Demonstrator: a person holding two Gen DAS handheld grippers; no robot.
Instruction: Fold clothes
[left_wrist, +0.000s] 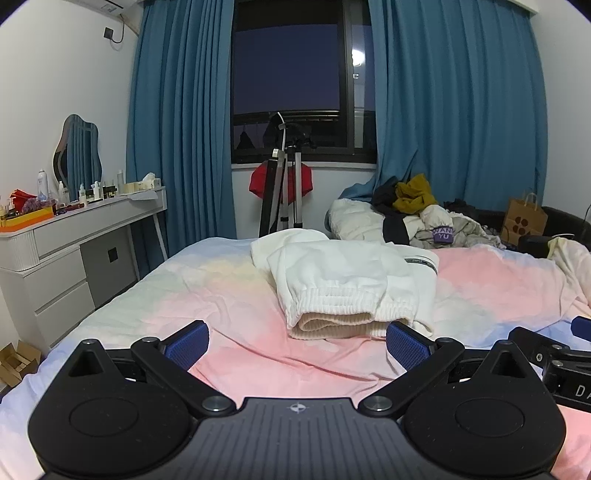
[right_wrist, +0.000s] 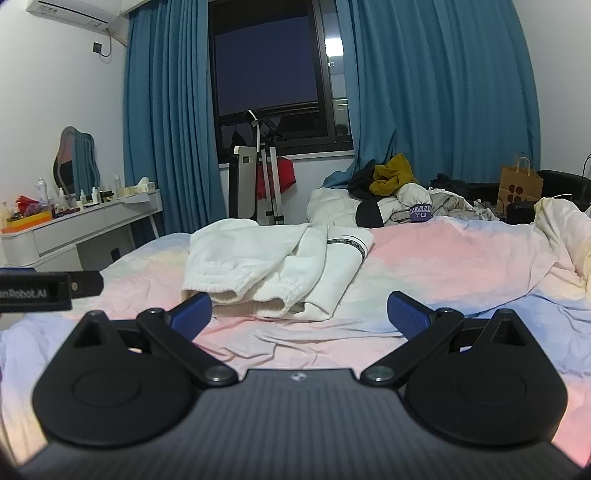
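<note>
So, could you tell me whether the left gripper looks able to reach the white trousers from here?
Probably yes: the left gripper is open, the white trousers lie just ahead, only bare bedsheet between.

Blue curtains (left_wrist: 177, 110) flank a dark window (left_wrist: 288, 74). White dressing table (left_wrist: 74, 236) at left carries bottles and a wavy mirror (left_wrist: 77, 151). Tripod (left_wrist: 284, 188) under the window, brown paper bag (left_wrist: 524, 219) at right, air conditioner (right_wrist: 70, 13) top left.

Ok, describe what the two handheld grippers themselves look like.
The left gripper and right gripper look alike: matte black bodies with a ribbed centre plate bearing a small round emblem, two rounded lobes with circular discs, and silver pivot screws on black linkage arms. The fingertips carry textured blue pads. White lettering marks each gripper's side. No cables or sleeves show.
</note>
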